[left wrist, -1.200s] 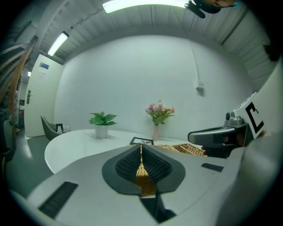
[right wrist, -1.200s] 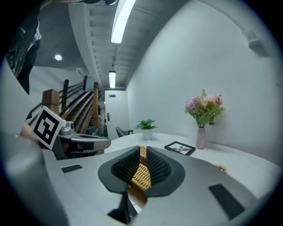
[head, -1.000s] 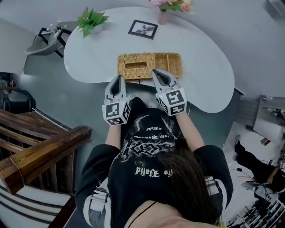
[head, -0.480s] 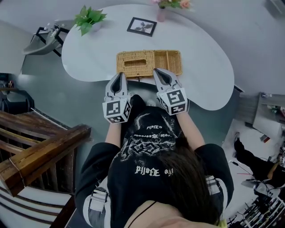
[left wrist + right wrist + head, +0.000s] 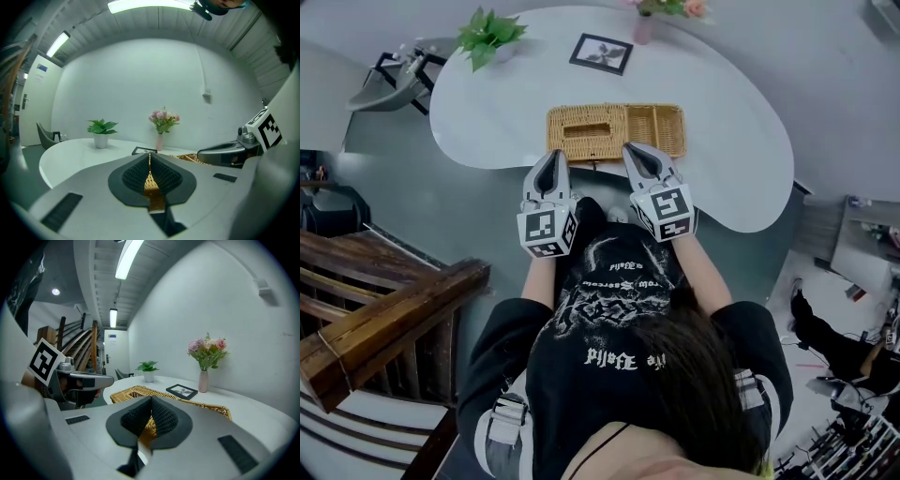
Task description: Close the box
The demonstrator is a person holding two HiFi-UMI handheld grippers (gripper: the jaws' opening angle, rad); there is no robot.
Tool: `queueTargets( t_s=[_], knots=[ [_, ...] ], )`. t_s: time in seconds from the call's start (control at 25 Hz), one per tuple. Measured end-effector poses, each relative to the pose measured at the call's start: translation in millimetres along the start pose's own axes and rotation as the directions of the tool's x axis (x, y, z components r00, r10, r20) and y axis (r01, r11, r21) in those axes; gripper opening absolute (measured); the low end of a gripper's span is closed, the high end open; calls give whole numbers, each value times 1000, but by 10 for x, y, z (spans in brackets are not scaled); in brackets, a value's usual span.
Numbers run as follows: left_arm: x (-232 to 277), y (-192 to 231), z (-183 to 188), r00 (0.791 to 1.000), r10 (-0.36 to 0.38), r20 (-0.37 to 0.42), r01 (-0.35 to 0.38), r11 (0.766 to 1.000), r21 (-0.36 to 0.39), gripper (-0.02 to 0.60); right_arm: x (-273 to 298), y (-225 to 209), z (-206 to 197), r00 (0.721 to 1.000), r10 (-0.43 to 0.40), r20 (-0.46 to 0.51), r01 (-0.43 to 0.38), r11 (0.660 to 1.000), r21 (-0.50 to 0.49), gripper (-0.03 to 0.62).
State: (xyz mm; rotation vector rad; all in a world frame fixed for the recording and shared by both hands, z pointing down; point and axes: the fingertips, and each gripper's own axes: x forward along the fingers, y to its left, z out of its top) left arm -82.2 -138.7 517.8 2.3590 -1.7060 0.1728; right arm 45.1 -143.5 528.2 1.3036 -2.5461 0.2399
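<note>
The wicker box [image 5: 616, 131] sits by the near edge of the white table [image 5: 741, 150], spread flat with a slotted half on the left and an open half on the right. I'd judge you should catch the outer edge of the slotted half and fold it over squarely. Your left gripper [image 5: 551, 155] and right gripper [image 5: 629, 148] hover at its near side, jaws pressed together and holding nothing.

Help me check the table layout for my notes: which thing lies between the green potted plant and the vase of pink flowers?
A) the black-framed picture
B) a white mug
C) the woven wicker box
A: the black-framed picture lies flat on the white table between the green potted plant and the vase of pink flowers; the woven wicker box sits towards the near edge.
</note>
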Motion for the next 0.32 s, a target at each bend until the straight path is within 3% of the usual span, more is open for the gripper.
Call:
queueTargets(
  t_s=[0.32],
  knots=[
    [2, 35, -35, 1000, 7, -6, -7, 1000, -3, 28, 1, 20, -14, 1000, 11, 5, -11, 1000, -11, 25]
  ],
)
